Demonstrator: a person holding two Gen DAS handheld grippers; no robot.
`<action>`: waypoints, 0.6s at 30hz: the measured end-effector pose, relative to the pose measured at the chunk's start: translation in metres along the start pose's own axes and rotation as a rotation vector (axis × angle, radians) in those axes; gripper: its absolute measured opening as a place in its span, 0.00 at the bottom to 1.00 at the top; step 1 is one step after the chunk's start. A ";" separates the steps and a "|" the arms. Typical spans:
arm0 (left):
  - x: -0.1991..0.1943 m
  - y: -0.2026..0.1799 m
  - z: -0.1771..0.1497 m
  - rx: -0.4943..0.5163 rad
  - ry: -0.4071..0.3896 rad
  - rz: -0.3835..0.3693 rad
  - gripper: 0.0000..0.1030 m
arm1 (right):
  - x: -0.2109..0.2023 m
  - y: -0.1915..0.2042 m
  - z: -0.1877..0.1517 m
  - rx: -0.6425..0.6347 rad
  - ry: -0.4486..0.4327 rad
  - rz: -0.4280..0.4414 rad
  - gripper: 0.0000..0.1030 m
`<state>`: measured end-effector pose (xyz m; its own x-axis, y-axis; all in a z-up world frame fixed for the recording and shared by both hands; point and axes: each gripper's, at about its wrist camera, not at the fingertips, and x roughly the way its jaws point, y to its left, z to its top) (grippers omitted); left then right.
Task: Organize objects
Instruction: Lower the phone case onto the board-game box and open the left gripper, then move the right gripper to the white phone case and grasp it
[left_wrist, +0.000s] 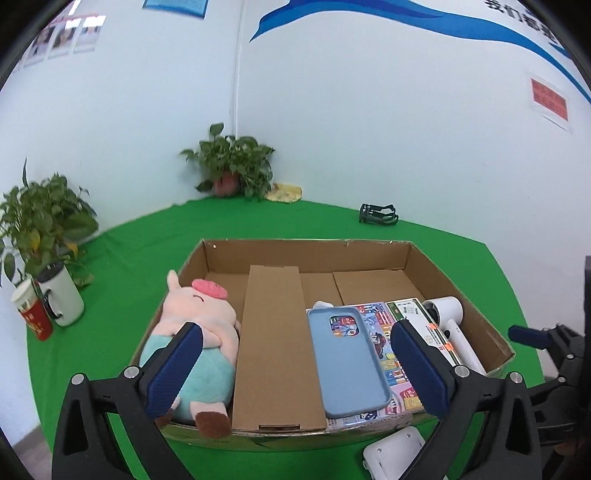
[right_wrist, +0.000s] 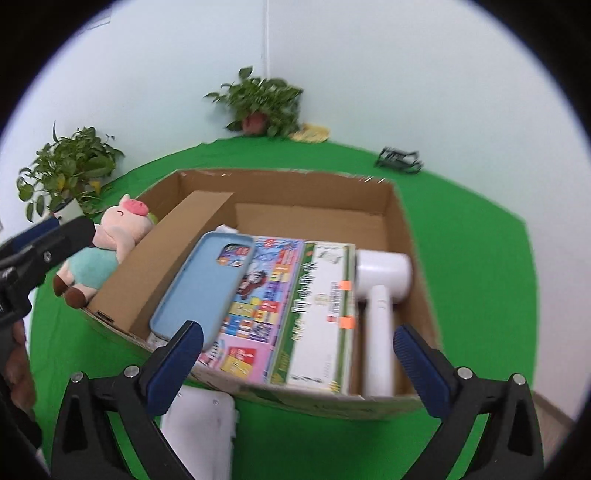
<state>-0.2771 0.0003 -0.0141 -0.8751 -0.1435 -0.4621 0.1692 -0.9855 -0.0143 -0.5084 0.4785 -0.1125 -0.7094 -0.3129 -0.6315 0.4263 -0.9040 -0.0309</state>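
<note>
Both grippers, left (left_wrist: 295, 369) and right (right_wrist: 299, 369), released and empty; blue silicone phone case (left_wrist: 349, 360) lies atop colourful book, packed in brown cardboard box (left_wrist: 306, 251).

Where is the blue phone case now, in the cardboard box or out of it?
In. The blue phone case lies flat atop the colourful book inside the cardboard box, right of the divider.

A green cloth (left_wrist: 129, 258) is spread over the table. A potted plant (left_wrist: 232, 166) is set in the far corner, with a yellow cloth (left_wrist: 285, 192) just beside it. A second plant (left_wrist: 40, 221) is seen at the left, with a white mug (left_wrist: 62, 297) and a red cup (left_wrist: 32, 314) before it. A black wire holder (left_wrist: 378, 214) is placed near the far wall.
</note>
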 end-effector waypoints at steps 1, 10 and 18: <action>-0.003 -0.002 0.000 0.007 -0.003 0.005 0.99 | -0.006 0.001 -0.002 -0.005 -0.009 -0.004 0.99; -0.016 -0.017 -0.004 0.054 0.023 0.013 0.99 | -0.027 0.006 -0.010 0.007 -0.039 0.003 1.00; -0.018 -0.024 -0.015 0.055 0.079 0.024 0.99 | -0.030 0.004 -0.019 0.003 -0.036 0.018 1.00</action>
<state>-0.2584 0.0276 -0.0187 -0.8324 -0.1621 -0.5299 0.1628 -0.9856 0.0457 -0.4741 0.4896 -0.1084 -0.7211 -0.3397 -0.6038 0.4380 -0.8988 -0.0175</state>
